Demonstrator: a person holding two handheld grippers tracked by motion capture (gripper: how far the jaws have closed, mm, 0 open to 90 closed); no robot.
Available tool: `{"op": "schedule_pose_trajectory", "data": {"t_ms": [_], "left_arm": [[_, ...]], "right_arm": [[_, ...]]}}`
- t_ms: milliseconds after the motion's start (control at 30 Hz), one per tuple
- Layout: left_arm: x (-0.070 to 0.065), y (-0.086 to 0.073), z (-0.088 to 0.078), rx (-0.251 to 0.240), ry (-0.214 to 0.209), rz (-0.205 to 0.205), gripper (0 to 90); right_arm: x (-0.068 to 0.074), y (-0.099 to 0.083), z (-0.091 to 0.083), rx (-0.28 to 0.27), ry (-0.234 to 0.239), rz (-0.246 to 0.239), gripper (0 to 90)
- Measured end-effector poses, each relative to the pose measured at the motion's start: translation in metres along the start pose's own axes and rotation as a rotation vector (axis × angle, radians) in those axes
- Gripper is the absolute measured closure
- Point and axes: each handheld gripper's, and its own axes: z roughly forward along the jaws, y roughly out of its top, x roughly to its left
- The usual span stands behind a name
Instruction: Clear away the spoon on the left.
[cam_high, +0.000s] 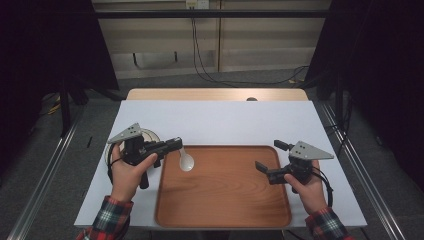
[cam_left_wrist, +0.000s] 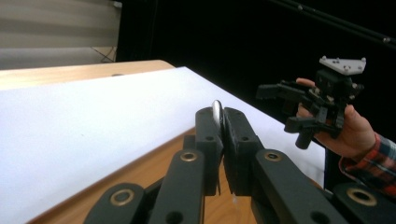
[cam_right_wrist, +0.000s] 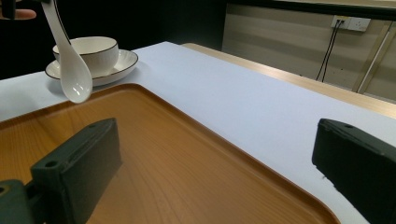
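A white spoon (cam_high: 186, 160) above an orange-brown wooden tray (cam_high: 225, 200), centre frame; white, dark-rimmed bowl (cam_right_wrist: 92, 52) upper left; red plaid sleeves (cam_high: 111, 218) below.

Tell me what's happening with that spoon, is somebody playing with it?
A person holds a set of tongs in each hand at a table. The left tongs are shut on the handle of a white spoon, and its scoop hangs over the far left corner of a wooden tray. The right tongs are open with nothing between them, over the tray's right side. A bowl sits on a saucer beside the tray, on the white table cover.
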Motion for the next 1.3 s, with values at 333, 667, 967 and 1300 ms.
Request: {"op": "schedule_pose_trajectory", "data": {"t_ms": [333, 667, 967, 1300], "left_arm": [[-0.007, -0.013, 0.017, 0.048, -0.036, -0.011, 85.3], [-0.016, -0.025, 0.031, 0.099, -0.083, -0.018, 85.3], [-0.019, -0.033, 0.038, 0.109, -0.121, -0.051, 85.3], [-0.019, -0.039, 0.044, 0.133, -0.142, -0.064, 85.2]], "right_arm": [[0.001, 0.0, 0.001, 0.006, -0.005, -0.006, 0.8], [0.0, 0.0, 0.0, 0.002, 0.005, -0.004, 0.8], [0.001, 0.0, 0.001, 0.004, 0.011, -0.004, 0.8], [0.001, 0.0, 0.0, 0.002, 0.001, -0.002, 0.8]]}}
